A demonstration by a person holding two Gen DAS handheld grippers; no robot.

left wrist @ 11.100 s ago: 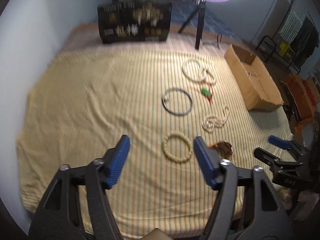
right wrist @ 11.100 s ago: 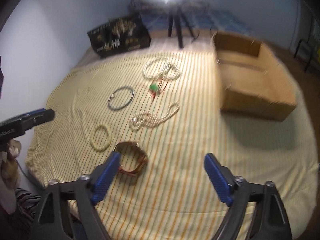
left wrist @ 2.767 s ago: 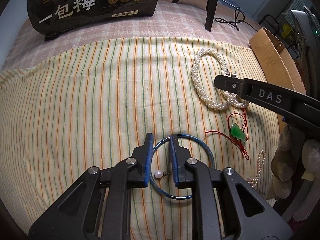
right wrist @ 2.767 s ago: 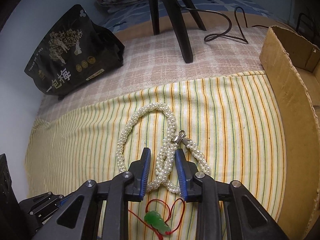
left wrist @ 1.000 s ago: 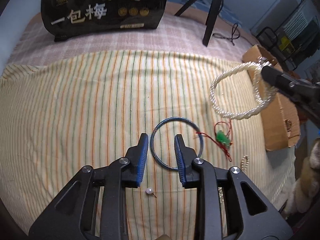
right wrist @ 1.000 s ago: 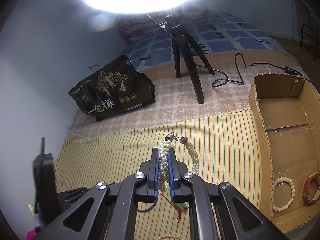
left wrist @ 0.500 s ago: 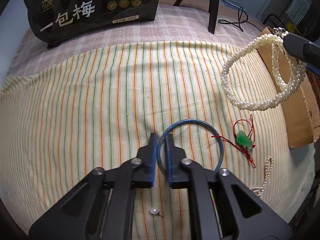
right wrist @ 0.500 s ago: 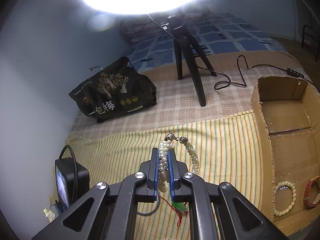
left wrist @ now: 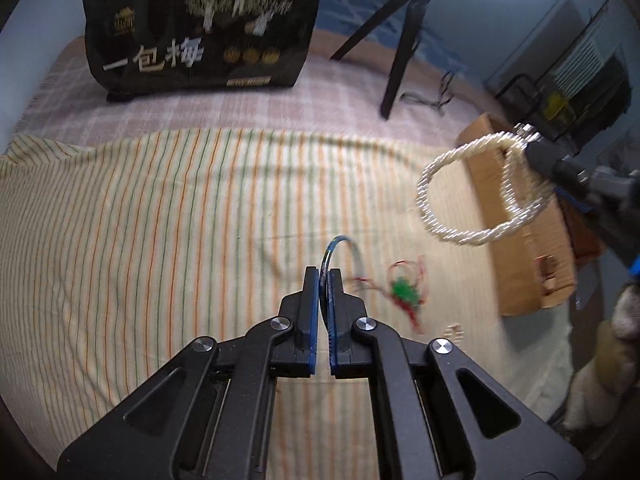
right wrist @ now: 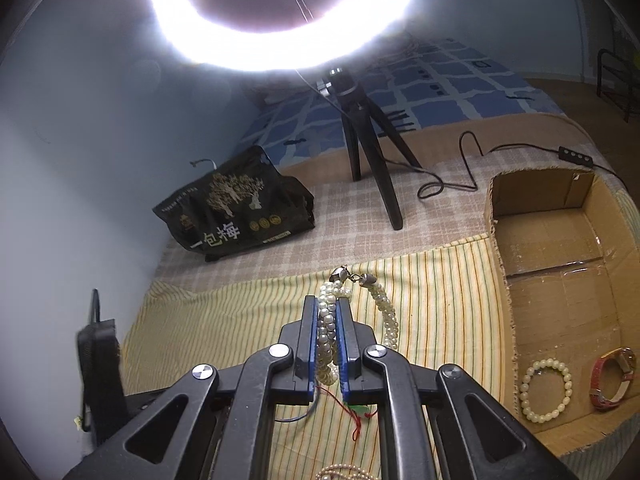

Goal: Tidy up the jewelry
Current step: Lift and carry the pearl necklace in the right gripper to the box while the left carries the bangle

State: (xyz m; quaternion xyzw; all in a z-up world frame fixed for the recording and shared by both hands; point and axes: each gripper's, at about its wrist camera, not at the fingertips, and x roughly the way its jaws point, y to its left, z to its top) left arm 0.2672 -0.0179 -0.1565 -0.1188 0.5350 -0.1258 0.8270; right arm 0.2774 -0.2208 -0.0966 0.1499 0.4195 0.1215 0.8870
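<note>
My left gripper (left wrist: pixel 323 280) is shut on the blue bangle (left wrist: pixel 340 246) and holds it edge-on above the striped cloth (left wrist: pixel 160 208). My right gripper (right wrist: pixel 328 316) is shut on the twisted pearl necklace (right wrist: pixel 384 320), lifted in the air; the necklace also hangs at the right of the left wrist view (left wrist: pixel 460 200). A green pendant on red cord (left wrist: pixel 404 292) lies on the cloth just right of the bangle. The cardboard box (right wrist: pixel 560 264) at the right holds a cream bead bracelet (right wrist: pixel 546 390) and a red watch (right wrist: pixel 612 378).
A black snack bag (left wrist: pixel 200 28) stands at the back left. A ring light on a black tripod (right wrist: pixel 372 152) stands behind the cloth, its cable (right wrist: pixel 472 172) trailing right. A thin pearl strand (right wrist: pixel 340 470) lies near the front.
My left gripper has closed on the blue bangle and lifted it off the cloth, tilting it edge-on. My right gripper has kept the pearl necklace raised and drifted slightly toward the box.
</note>
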